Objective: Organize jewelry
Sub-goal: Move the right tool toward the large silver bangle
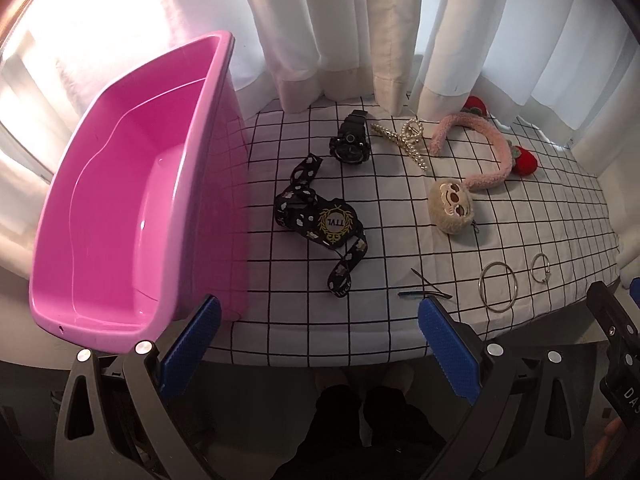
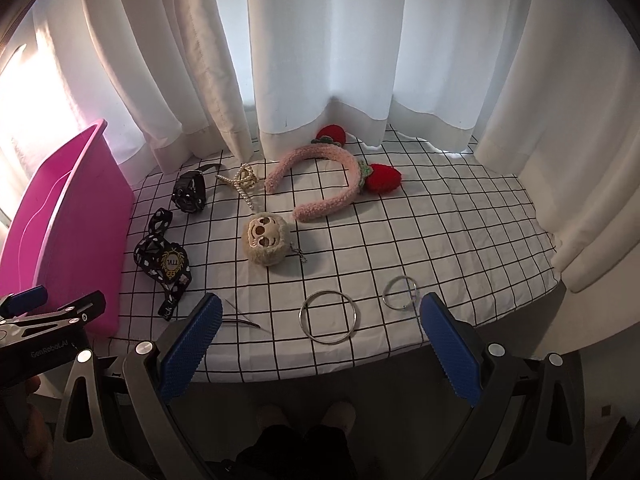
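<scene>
Two claws spread, empty – left claw (image 1: 320, 344) | right claw (image 2: 320, 344) | lanyard badge (image 1: 335, 222) reads "TTVL", mirrored

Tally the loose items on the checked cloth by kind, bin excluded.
Metal rings: 2
Watch: 1
Lanyard: 1
Pearl hair claw: 1
Pink strawberry headband: 1
Plush keychain: 1
Thin hairpins: 2
Total: 9

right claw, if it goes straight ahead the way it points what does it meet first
Probably the larger silver ring, lying on the checked cloth just ahead of the open right claw; depth is uncertain in this fisheye view.
</scene>
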Motion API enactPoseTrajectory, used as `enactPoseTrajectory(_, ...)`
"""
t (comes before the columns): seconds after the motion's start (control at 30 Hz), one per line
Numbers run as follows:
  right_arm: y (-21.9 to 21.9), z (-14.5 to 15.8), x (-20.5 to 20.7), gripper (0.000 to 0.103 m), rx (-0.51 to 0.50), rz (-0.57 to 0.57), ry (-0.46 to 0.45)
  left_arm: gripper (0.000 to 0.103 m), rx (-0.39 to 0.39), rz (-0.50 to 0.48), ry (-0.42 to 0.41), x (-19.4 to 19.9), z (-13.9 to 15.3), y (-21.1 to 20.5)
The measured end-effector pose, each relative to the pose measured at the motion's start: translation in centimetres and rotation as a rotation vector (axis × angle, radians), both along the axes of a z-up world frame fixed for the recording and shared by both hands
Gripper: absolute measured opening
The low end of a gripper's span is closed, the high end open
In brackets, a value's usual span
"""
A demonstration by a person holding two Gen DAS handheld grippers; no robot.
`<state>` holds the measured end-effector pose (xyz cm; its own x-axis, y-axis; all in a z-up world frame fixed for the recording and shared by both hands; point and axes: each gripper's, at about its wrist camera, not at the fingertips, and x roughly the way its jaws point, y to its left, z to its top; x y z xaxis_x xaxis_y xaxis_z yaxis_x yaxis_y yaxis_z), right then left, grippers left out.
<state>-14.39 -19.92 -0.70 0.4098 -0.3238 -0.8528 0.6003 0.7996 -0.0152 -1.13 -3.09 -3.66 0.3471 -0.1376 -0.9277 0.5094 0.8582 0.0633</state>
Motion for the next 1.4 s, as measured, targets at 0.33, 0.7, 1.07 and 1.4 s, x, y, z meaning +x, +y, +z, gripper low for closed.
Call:
enactPoseTrajectory(0.33, -7.1, -4.5, -3.4, 0.095, 0.013, 0.021, 0.067, 0.097, -0.042, -0.077, 0.072, -3.8, -4.2, -6.5)
enactPoseTrajectory(0.7, -14.4, -14.4, -1.7, 0.095, 0.075, 0.249, 0.168, 0.097, -0.038, 0.061, 0.064, -7.8, -10.0, -12.8)
enactPoseTrajectory(1.07, -15.9, -18.0, 1.0, 0.095, 0.095, 0.37, 0.165, 0.097, -0.052, 0.113, 0.028, -8.7, -12.4, -15.2)
enactPoseTrajectory(1.4, -17.2, -18.9, 0.1, 0.095, 0.069, 0.343, 0.16, 0.097, -0.047, 0.111, 0.03, -8.8, -13.8, -16.2)
